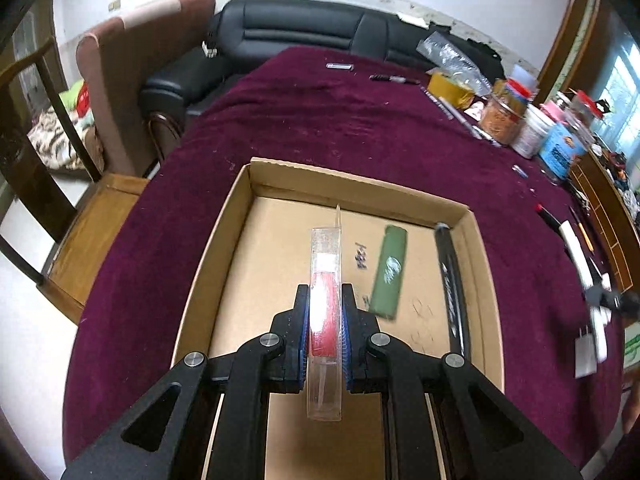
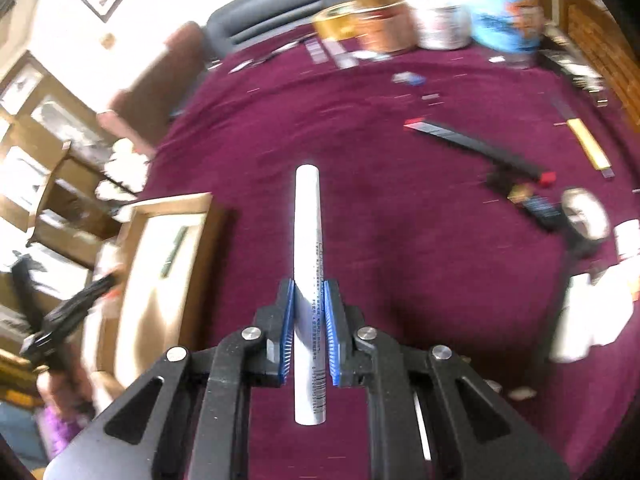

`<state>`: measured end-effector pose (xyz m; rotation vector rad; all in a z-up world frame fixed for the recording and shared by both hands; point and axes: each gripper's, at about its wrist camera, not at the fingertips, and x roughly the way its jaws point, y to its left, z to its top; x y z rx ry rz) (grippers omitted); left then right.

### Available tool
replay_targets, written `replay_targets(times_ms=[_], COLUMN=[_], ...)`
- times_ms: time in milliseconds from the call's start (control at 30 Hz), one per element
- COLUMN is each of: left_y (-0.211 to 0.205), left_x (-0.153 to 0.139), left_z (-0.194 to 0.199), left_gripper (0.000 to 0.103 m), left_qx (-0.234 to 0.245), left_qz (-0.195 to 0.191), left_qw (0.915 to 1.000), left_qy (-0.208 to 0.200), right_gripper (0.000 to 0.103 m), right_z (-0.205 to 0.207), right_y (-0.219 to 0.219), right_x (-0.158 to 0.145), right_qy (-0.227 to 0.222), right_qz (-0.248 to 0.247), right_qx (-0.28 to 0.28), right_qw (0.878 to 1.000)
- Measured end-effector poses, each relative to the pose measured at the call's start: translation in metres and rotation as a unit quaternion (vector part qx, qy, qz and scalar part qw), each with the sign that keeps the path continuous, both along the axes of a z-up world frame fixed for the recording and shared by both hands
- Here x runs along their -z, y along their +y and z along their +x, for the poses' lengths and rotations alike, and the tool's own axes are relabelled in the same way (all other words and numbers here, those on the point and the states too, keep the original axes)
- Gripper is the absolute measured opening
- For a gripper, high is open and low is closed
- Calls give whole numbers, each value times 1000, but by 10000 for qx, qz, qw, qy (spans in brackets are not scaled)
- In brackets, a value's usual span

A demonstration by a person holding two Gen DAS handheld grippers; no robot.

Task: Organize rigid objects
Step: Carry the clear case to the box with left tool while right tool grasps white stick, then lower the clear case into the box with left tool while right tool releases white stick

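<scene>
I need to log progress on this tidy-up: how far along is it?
Done: a green lighter and a black pen lie in the shallow cardboard box. In hand: the left tongs hold a clear case with a red insert over the box; the right tongs grip a white tube. Left: pens and jars across the maroon cloth.

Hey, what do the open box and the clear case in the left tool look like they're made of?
The box looks like plain brown cardboard, matte, with folded walls and raw edges. The case held in the left tool seems to be clear hard plastic, glossy, since the red insert shows through it; glass can't be ruled out.
</scene>
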<state>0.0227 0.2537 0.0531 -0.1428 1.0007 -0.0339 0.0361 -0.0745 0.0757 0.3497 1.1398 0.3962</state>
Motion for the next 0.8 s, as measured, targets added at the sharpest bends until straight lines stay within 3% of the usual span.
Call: replay_targets(times_ms=[200, 533, 600, 667, 800], left_y=[2, 11, 13, 17, 25], left_x=[19, 29, 28, 23, 4], left_z=[31, 39, 38, 34, 19], left_gripper=[11, 13, 17, 30, 41], left_qx=[-138, -138, -141, -198, -324], left_qz=[103, -64, -145, -250, -486], left_qw=[9996, 9993, 9993, 9991, 9983], left_qy=[226, 332, 327, 279, 14], right_gripper=[12, 12, 12, 12, 12], right_z=[7, 29, 32, 34, 39], right_y=[81, 176, 185, 188, 185], right_x=[3, 32, 37, 41, 45], right_qy=[261, 519, 525, 525, 479], right_qz=[399, -187, -369, -498, -772], right_qx=[-319, -497, -462, -399, -241], right_qw=[9984, 9972, 9969, 9966, 9956])
